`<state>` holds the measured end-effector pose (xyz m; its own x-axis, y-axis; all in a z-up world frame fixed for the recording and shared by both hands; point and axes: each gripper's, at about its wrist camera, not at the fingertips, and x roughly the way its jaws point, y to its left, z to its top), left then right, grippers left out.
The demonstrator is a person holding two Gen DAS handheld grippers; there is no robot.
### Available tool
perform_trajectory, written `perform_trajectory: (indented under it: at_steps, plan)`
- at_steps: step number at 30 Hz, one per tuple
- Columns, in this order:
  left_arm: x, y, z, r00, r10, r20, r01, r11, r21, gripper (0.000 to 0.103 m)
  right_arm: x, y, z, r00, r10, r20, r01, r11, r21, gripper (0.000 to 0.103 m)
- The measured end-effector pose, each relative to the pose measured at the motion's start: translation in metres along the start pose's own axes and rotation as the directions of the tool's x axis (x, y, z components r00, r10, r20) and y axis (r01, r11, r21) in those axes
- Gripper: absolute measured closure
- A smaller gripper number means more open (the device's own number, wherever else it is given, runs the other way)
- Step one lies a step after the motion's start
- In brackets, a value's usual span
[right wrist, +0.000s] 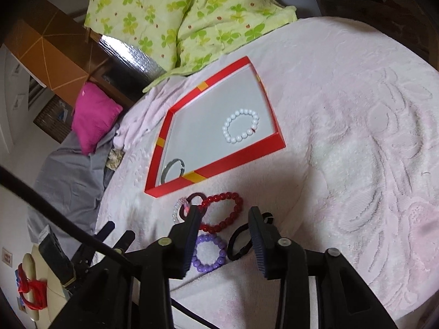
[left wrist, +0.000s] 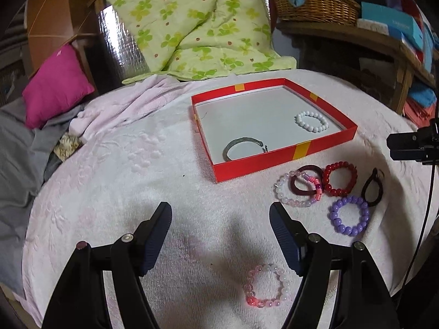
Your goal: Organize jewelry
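Note:
A shallow red box [left wrist: 277,163] [right wrist: 241,153] lies on the pale pink blanket. Inside are a white bead bracelet [left wrist: 312,121] [right wrist: 241,130] and a grey metal bangle [left wrist: 244,148] [right wrist: 172,168]. In front of the box lie a red bead bracelet [left wrist: 340,178] [right wrist: 222,213], a purple one [left wrist: 349,215] [right wrist: 210,253], a pale pink one [left wrist: 297,190], a maroon band [left wrist: 307,181] and a black hair tie [left wrist: 372,183] [right wrist: 241,242]. A pink-white bracelet [left wrist: 266,286] lies low between my left fingers. My left gripper [left wrist: 221,220] is open and empty. My right gripper [right wrist: 223,219] is open above the red and purple bracelets.
A green clover quilt [left wrist: 192,24] and a magenta pillow [left wrist: 56,85] lie behind the box. A wicker basket [left wrist: 315,2] stands on a wooden shelf at the back right. Grey cloth [left wrist: 19,164] hangs off the left. A black cable [left wrist: 422,224] runs down the right edge.

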<state>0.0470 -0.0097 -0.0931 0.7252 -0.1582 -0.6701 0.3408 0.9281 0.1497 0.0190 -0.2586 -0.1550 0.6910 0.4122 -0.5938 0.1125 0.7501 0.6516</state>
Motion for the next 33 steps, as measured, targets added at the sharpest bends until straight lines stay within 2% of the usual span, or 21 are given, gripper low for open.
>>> perform_trajectory:
  at_steps: [15, 33]
  plan:
    - [0.01, 0.008, 0.002, 0.999, -0.002, -0.054, 0.001, 0.999, -0.032, 0.029, 0.021, 0.017, -0.006, 0.996, -0.063, -0.057, 0.058, 0.994, -0.088, 0.062]
    - [0.014, 0.013, 0.003, 0.997, 0.001, -0.071, -0.005, 0.999, -0.052, 0.029, 0.031, 0.025, -0.008, 0.993, -0.096, -0.066, 0.087, 0.988, -0.131, 0.062]
